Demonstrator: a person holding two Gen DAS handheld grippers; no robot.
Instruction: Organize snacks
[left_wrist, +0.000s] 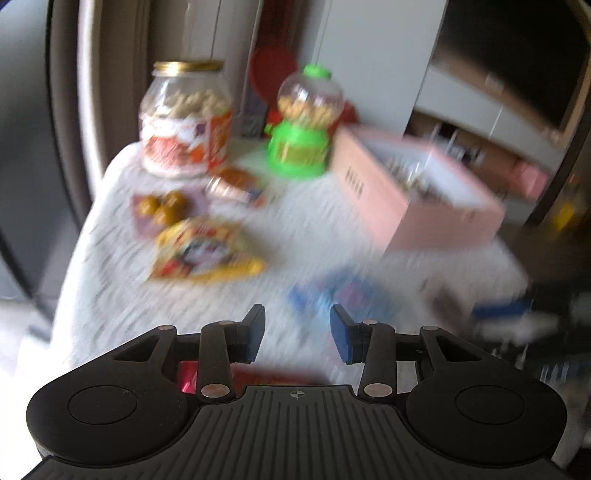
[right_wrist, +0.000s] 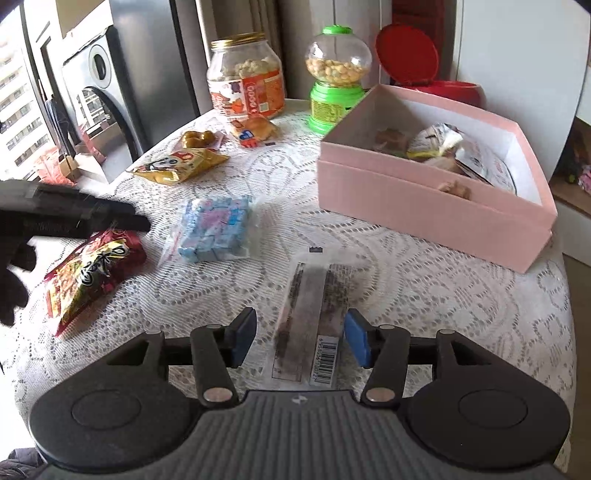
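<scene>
With the right claw (right_wrist: 300, 339) parted around — not pressing — the flat clear sachet (right_wrist: 314, 325) lying on the tabletop (right_wrist: 424, 295), centre both pads on its edges before closing, then carry it to the pink box (right_wrist: 424, 206) — left claw (left_wrist: 298, 332) parted, empty.

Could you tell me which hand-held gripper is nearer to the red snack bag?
Left. The left hand-held gripper sits just over the red snack bag; the right hand-held gripper straddles a clear packet further away.

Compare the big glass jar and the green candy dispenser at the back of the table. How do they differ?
The glass jar is wider, with a gold lid and an orange label; the green candy dispenser is narrower, with a clear globe, green cap and green base. The jar looks fuller. Both stand upright and hold pale round snacks.
</scene>
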